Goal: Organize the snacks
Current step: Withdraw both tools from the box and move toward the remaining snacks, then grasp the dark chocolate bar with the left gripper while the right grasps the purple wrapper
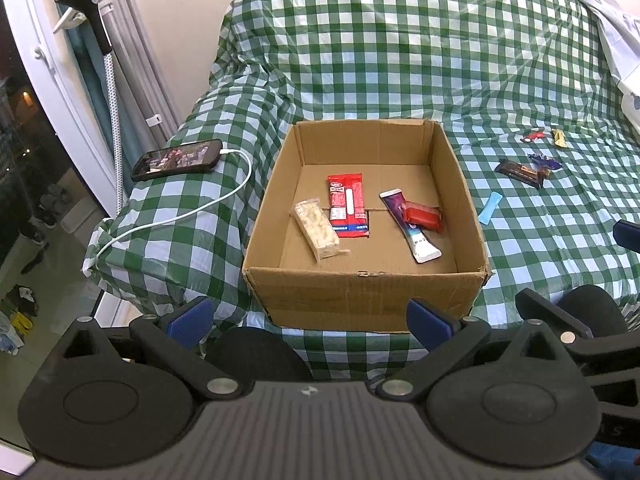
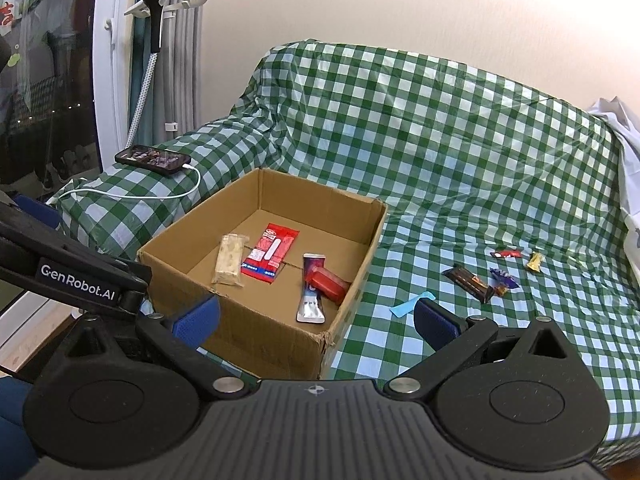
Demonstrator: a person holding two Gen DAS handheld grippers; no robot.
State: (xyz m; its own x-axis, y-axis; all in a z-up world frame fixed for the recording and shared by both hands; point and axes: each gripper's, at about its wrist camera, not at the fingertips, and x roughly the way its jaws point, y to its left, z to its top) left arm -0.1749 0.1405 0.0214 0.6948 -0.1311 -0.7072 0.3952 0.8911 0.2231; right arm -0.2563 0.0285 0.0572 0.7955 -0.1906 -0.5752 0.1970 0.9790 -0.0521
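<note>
Left wrist view: the left gripper (image 1: 310, 320) hangs released before the cardboard box (image 1: 362, 294); the red packet (image 1: 347, 205) inside lies near-to-far.

Right wrist view: the right gripper (image 2: 316, 318) gapes empty; the blue stick (image 2: 412, 303) is partly hidden behind a fingertip.

Open brown cardboard box (image 1: 366, 280) ahead of left gripper (image 1: 310, 318) contains four packets; loose wrapped snacks (image 1: 520, 172) lie right of it.

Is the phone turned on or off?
On. The phone screen shows a bright picture, and a white cable is plugged into it.
</note>
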